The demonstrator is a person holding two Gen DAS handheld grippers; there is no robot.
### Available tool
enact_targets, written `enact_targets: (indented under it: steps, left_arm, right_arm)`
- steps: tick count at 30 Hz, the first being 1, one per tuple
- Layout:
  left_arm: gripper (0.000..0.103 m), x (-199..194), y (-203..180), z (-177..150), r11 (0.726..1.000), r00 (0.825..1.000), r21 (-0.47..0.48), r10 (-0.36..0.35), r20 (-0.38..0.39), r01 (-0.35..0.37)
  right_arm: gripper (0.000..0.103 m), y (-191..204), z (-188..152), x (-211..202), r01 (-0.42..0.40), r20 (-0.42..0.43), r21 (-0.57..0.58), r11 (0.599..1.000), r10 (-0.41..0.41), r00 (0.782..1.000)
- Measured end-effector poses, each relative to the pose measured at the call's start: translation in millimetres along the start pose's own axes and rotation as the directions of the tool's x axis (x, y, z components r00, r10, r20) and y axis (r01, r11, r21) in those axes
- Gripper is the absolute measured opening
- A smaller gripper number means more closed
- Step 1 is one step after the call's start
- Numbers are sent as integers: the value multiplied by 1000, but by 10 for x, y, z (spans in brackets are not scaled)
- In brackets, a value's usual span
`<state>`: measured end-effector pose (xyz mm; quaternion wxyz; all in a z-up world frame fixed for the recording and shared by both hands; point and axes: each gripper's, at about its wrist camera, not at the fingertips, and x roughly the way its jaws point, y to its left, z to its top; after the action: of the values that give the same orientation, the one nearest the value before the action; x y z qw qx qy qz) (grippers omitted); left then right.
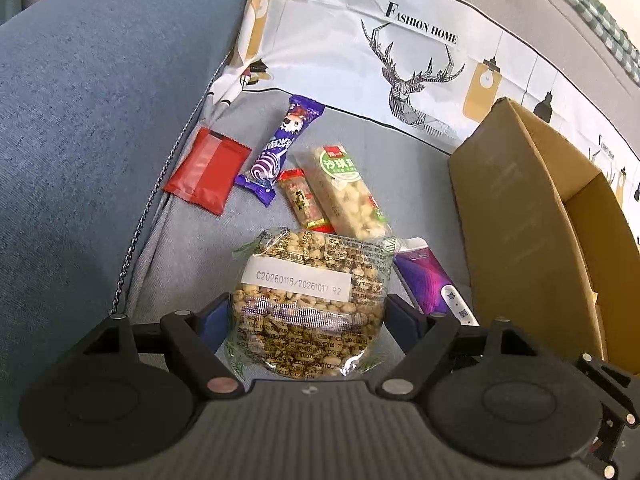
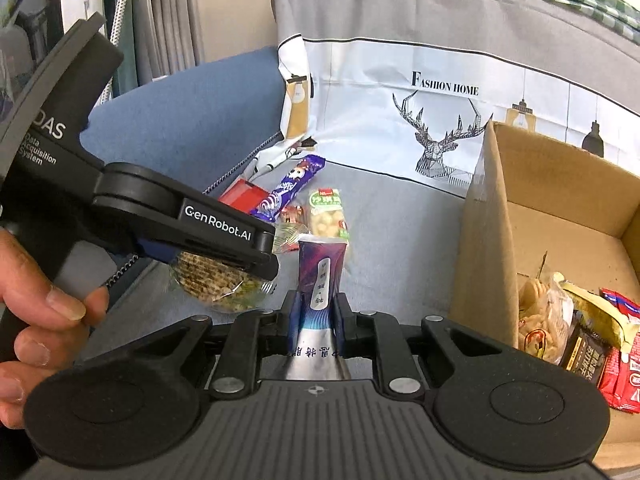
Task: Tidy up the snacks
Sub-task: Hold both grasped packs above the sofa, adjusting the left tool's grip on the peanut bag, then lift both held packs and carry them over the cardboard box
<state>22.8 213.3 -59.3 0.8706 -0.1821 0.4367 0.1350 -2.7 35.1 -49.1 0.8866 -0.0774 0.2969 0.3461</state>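
Light, crinkly, crush-prone puffed-grain cake (image 1: 306, 300) at frame centre, clamped across its width by left gripper (image 1: 306, 316); slippery purple sachet (image 2: 318, 280) pinched narrowly in right gripper (image 2: 316, 320).

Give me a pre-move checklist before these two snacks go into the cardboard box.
1. Right gripper shut on the purple packet: ok.
2. Left gripper around the round puffed-grain cake: ok; a firm grip: cannot tell.
3. Cardboard box open at the top: ok.
4. Free space on the box floor behind the snacks already inside: ok.
5. Box's near flap standing upright between the grippers and the opening: not ok, lift over it.
6. Loose snacks left on the sofa, such as the red packet: not ok, still to collect.
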Motion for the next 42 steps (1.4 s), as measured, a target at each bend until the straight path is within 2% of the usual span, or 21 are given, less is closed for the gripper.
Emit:
enact_targets:
  steps: [6,12,17,26,35,42]
  left_arm:
    - [84,-39,19,24,1000,1000,-15,3,22,-3]
    - [84,-158,45,62,999,996,-36,0,94,3]
    - [84,-287,27,99,999,985,-33,11,172,-6]
    - [84,-477,-120,119,999,955,-31,-33,293,43]
    - [84,-497,-581,116,991,929,47,-132,346,123]
    - [84,-540,-1055,12,971,891,164,-227,392,175]
  right_arm:
    - [15,-12,11,-38,1,27,4,1000,-1,1000]
    - [14,-36,43,-143,4,92,11,1000,-5,996]
    - [14,-104,92,-262,-3,148,27,1000,-1,989]
    - [14,-311,184,-471,6,225,54,999,-18,974]
    - [14,-741,242,-705,48,271,140,989,-85,959]
    - [14,-1139,248,-881,107,295,215,971,-169,941]
